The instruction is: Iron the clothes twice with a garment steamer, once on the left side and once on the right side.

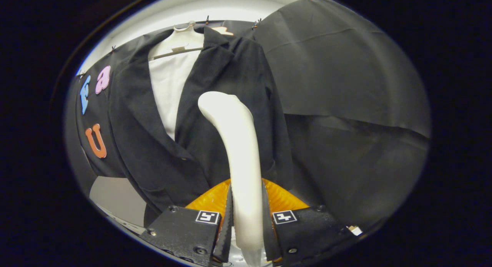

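jaws (246, 215) clamped on steamer (238, 151) — head against black jacket (230, 86)

steamer (238, 144) head face turned away | jacket (215, 105) hem hidden behind gripper (246, 217) | hanger (184, 32) seemingly half-covered

Camera: riding on the claw (246, 217), looking forward along both fingers | Facing: pointing slightly upward at the hanging jacket (230, 105) | Range: sitting close, steamer (240, 151) rising between the fingers, both pressing on its handle
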A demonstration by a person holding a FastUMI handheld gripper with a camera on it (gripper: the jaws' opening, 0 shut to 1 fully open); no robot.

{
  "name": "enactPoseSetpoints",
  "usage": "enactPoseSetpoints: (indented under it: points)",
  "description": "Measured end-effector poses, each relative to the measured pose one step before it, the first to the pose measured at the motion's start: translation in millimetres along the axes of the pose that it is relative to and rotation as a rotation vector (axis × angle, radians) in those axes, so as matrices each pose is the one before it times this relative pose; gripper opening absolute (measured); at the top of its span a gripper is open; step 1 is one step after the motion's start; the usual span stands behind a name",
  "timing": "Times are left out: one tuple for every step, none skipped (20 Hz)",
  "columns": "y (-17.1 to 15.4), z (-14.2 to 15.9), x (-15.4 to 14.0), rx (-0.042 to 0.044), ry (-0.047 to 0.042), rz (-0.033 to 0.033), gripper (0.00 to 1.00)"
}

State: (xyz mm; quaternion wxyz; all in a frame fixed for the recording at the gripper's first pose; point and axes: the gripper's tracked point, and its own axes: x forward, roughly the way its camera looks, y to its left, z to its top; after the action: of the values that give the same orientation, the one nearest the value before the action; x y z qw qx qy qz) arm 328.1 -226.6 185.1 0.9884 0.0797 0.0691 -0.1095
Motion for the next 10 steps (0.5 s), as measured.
enactPoseSetpoints:
  points:
    - [-0.89, -5.87, -0.13, -0.00461, 0.00689, -0.00271, 0.37]
    - [-1.01, -5.43, -0.67, -0.00619, 0.00522, -0.00319, 0.37]
    - [0.4, -4.95, 0.01, -0.00555, 0.00713, -0.00032, 0.37]
    - [0.89, -4.72, 1.26, -0.00242, 0.00625, -0.00138, 0.37]
    - [1.4, -5.85, 0.37, -0.00453, 0.00885, -0.00047, 0.37]
    - [1.89, -5.54, 0.37, -0.00375, 0.00855, -0.00097, 0.37]
    - [1.87, -5.42, 0.37, -0.00532, 0.00822, 0.00089, 0.37]
    - [2.01, -7.21, 0.84, -0.0054, 0.00914, 0.00105, 0.37]
    - [1.8, -5.31, 0.91, -0.00498, 0.00838, 0.00036, 0.37]
    - [1.45, -5.97, 0.37, -0.00575, 0.00942, 0.00006, 0.37]
